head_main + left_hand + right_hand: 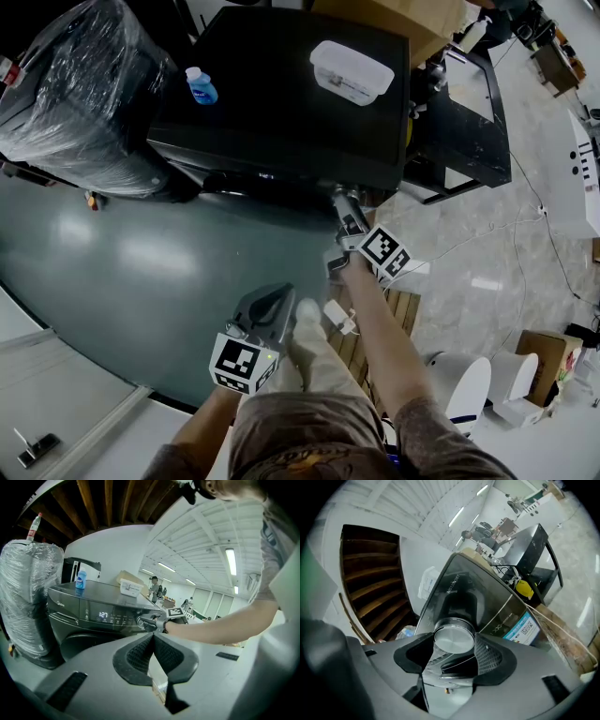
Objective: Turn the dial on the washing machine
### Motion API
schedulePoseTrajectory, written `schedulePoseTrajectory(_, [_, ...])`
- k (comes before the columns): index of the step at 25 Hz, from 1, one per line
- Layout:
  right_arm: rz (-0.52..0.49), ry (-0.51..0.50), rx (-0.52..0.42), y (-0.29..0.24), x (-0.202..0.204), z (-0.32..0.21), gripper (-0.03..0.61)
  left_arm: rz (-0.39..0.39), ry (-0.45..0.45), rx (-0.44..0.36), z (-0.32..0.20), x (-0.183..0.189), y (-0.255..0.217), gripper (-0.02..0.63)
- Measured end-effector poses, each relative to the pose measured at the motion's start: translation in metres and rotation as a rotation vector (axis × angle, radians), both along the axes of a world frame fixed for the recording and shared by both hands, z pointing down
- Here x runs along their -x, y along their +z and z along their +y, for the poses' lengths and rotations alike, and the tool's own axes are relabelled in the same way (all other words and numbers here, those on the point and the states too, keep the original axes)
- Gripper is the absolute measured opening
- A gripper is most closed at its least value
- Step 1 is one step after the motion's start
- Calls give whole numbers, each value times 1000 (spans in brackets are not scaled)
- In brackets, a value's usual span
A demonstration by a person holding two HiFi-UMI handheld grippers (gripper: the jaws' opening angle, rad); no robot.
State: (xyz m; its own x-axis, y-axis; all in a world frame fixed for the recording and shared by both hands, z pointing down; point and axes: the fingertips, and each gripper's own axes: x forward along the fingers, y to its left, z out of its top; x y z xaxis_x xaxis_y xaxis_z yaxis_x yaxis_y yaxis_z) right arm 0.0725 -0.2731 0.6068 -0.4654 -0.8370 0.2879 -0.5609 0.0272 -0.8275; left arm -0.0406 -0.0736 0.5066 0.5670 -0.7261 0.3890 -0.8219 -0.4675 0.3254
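A dark front-loading washing machine (281, 103) stands ahead, its lit control panel (103, 616) facing me. My right gripper (343, 204) reaches to the panel's right end. In the right gripper view its jaws (453, 645) sit on either side of the round silver dial (453, 637) and are shut on it. My left gripper (278, 298) hangs back, low and apart from the machine; its two ribbed pads (140, 651) meet with nothing between them. The left gripper view shows the right gripper (149, 622) and forearm at the panel.
On the machine's top are a small blue bottle (201, 87) and a clear plastic box (352, 70). A plastic-wrapped bulky item (84, 94) stands at its left, a black stand (469, 131) at its right. A wooden pallet (370, 328) and cardboard boxes (548, 352) lie near my feet.
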Motion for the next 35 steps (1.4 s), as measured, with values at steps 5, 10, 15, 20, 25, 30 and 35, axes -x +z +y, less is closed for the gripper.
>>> schedulePoseTrajectory(5, [-94, 23, -3, 1, -1, -1, 265, -2, 3, 2, 0, 0, 1, 0])
schedulePoseTrajectory(10, [-43, 16, -3, 2, 0, 1, 267, 4, 5, 0, -2, 0, 1, 0])
schedulePoseTrajectory(15, [0, -19, 14, -2, 0, 18, 267, 6, 7, -9, -3, 1, -7, 0])
schedulePoseTrajectory(20, [61, -79, -37, -41, -1, 32, 267, 18, -4, -47, -11, 3, -33, 0])
schedulePoseTrajectory(25, [94, -146, -101, -93, 4, 57, 267, 26, -18, -78, -13, 6, -60, 0])
schedulePoseTrajectory(30, [140, -231, -187, -145, 1, 89, 267, 37, -33, -103, -5, 9, -87, 0])
schedulePoseTrajectory(35, [205, -290, -293, -199, -4, 116, 267, 56, -23, -135, 3, 9, -115, 0])
